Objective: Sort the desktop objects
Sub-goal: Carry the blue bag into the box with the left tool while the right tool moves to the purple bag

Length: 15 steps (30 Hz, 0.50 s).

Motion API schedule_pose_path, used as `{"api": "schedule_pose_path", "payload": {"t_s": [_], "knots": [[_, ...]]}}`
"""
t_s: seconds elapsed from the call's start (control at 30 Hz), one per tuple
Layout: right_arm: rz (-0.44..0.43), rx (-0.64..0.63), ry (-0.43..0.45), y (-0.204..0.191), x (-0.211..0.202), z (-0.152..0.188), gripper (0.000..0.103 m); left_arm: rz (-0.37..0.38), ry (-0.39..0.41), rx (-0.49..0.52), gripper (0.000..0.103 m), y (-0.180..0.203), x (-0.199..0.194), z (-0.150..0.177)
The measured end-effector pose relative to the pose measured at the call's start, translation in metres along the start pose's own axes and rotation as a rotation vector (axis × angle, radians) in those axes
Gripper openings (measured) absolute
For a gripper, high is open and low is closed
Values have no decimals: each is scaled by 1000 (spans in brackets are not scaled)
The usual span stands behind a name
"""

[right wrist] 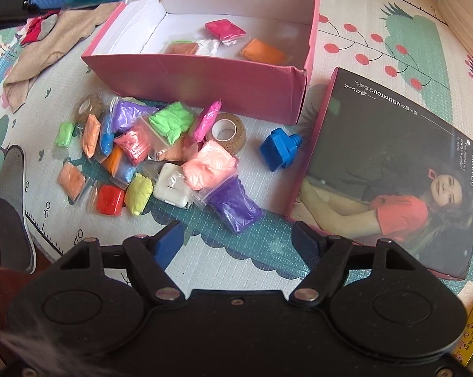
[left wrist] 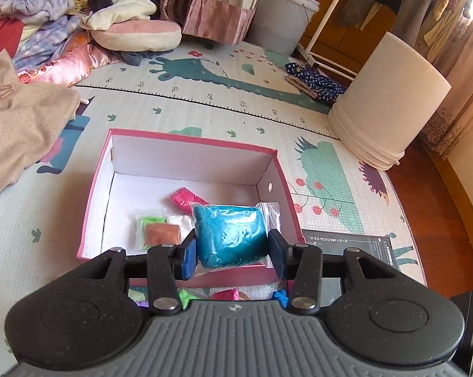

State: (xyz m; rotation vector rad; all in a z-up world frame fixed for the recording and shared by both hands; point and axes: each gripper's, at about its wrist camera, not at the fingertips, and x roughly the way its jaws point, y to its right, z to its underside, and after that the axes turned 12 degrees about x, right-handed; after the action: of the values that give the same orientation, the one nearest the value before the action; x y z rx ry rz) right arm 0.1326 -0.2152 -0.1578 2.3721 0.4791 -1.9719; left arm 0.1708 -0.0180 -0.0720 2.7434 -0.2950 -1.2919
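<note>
Fingers of the left gripper [left wrist: 233, 253] stand partly closed, clamped on a teal clay bag [left wrist: 230, 235] whose clear wrapper bulges out between the blue pads; the bag hangs over the near wall of the pink box [left wrist: 93, 188]. Inside the box, on its white floor, lie a brown clay bag [left wrist: 162, 234] near the near wall, a green one [left wrist: 150, 220] just behind it, and a magenta clay bag [left wrist: 186, 199] farther in.

On the right, the right gripper [right wrist: 238, 246] is spread wide with nothing between its fingers, hovering above the play mat [right wrist: 267, 251]. Just beyond its tips sits a purple clay bag [right wrist: 234, 201], touching a pale pink bag [right wrist: 209, 165] and a white charger [right wrist: 172, 188]. Farther off is the pile of coloured clay bags [right wrist: 126, 147], a tape roll [right wrist: 227, 132] and a blue plastic block [right wrist: 278, 150], all just before the box's near wall. The box lid [right wrist: 390, 169] lies at the box's right corner.
</note>
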Motion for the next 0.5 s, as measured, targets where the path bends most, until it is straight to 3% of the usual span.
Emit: {"api": "schedule_pose_path", "payload": {"t_s": [0.17,0.5], "knots": [[30,-170,-9,-14,19,2,76,27,-33,5,45,-13,23,-12],[44,-357,-48,-37,50,8,76,18,-79,-47,45,-48,63,-29]]}}
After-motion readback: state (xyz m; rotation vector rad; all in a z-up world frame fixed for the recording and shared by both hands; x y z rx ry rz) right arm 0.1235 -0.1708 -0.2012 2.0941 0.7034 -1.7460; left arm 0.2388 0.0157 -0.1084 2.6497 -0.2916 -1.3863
